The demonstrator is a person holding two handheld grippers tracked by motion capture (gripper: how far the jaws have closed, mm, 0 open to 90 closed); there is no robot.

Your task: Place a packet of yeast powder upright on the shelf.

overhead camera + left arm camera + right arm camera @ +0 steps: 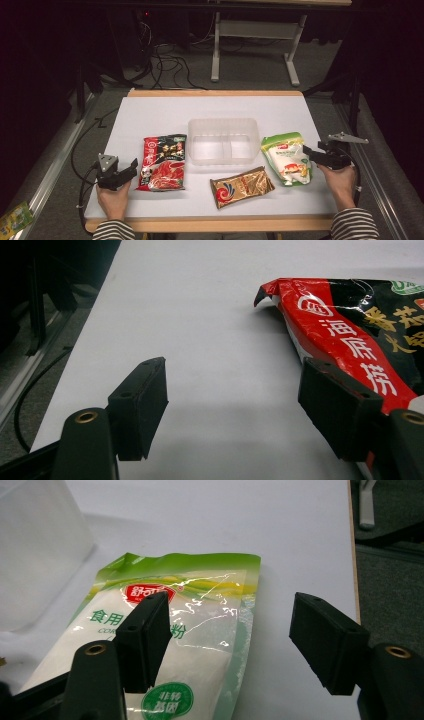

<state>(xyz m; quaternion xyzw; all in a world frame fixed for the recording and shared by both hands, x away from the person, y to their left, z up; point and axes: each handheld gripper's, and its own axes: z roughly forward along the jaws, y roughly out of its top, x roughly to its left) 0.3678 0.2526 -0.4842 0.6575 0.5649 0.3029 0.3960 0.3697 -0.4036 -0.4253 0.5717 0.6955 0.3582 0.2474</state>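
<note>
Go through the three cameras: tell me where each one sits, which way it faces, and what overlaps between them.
High view: above the person's side, looking forward and down at the table; both hands, striped sleeves, left gripper, right gripper.
Left gripper view: between its open jaws, toward the red packet.
Right gripper view: between its open jaws, over the green pouch.
Shared: both packets appear in the high view too.

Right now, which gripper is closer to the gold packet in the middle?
Neither clearly; the distances look alike. The gold packet lies mid-table. The right gripper hovers open by the green pouch; the left gripper sits open beside the red packet.
</note>
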